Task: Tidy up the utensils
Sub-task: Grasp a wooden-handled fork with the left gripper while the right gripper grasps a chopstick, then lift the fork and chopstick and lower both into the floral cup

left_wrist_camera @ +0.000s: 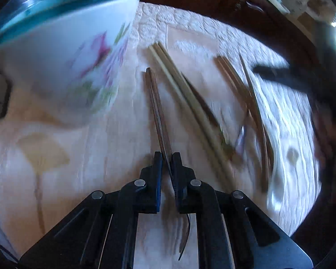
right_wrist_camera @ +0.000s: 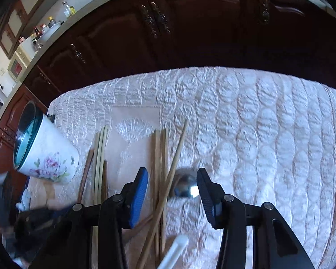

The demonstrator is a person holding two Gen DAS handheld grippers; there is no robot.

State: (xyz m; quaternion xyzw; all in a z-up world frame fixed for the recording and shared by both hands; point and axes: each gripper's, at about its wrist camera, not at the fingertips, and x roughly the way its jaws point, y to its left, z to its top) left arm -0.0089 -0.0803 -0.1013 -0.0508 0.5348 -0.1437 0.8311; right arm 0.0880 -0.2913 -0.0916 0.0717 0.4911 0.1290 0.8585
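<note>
Pinching a dark fork point(left_wrist_camera: 159, 121) by its slim handle, my left gripper point(left_wrist_camera: 167, 157) had its black jaws drawn nearly together around the metal, the curved tines showing below between the linkage arms. Just beyond lay pale bamboo chopsticks point(left_wrist_camera: 179, 89) – straight, square-tipped – and further right a looser bundle of brown chopsticks point(left_wrist_camera: 242, 87), blurred. To the left stood a tall white cup point(left_wrist_camera: 62, 67) printed with pink flowers and rimmed in teal, smooth and glossy against the quilted, cream tablecloth point(left_wrist_camera: 89, 157).

My right gripper point(right_wrist_camera: 172, 186) hung spread over that cloth, its blue ribbed pad point(right_wrist_camera: 140, 197) and black ribbed pad apart and pressing on nothing. Between them lay crossed brown sticks point(right_wrist_camera: 161, 157) and the shiny rounded bowl of a spoon point(right_wrist_camera: 187, 185) – resting on the cloth. A white handle point(right_wrist_camera: 174, 251) poked in at the bottom edge. Dark carved wooden cabinets point(right_wrist_camera: 190, 33) stood behind.
</note>
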